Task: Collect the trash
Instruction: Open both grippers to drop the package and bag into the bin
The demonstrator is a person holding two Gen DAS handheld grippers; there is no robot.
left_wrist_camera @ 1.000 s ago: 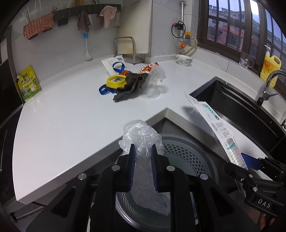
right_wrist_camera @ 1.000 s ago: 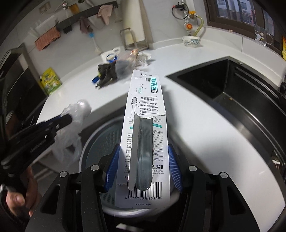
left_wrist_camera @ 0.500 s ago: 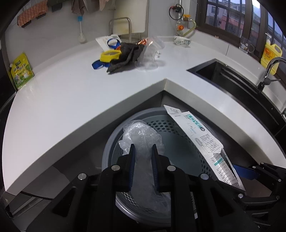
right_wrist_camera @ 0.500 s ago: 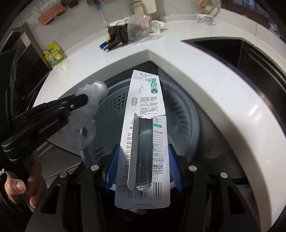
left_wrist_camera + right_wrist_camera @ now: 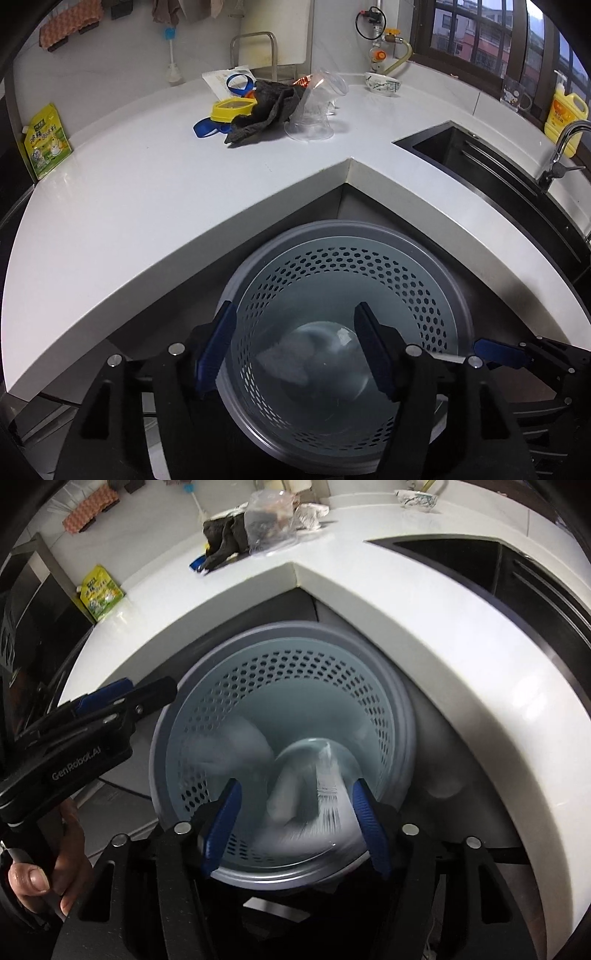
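Observation:
A grey perforated trash bin (image 5: 436, 280) stands on the floor in the counter's inner corner; it also shows in the right wrist view (image 5: 391, 701). My left gripper (image 5: 295, 350) is open and empty above it. A crumpled clear plastic bag (image 5: 295, 358) lies at the bin's bottom. My right gripper (image 5: 295, 825) is open over the bin, and the white cardboard package (image 5: 327, 805) is blurred inside the bin, apart from the jaws. More trash sits on the counter: clear plastic cups (image 5: 317, 107), a dark rag (image 5: 266, 107) and a yellow lid (image 5: 232, 109).
The white L-shaped counter (image 5: 147, 192) wraps around the bin. A black sink (image 5: 480, 155) with a tap is at the right. A yellow-green pouch (image 5: 46, 140) leans on the left wall. A bowl (image 5: 382, 83) and a yellow detergent bottle (image 5: 567, 114) stand at the back.
Both grippers have opened over the bin. The plastic bag dropped from the left gripper into the bin, and the cardboard package dropped from the right gripper.

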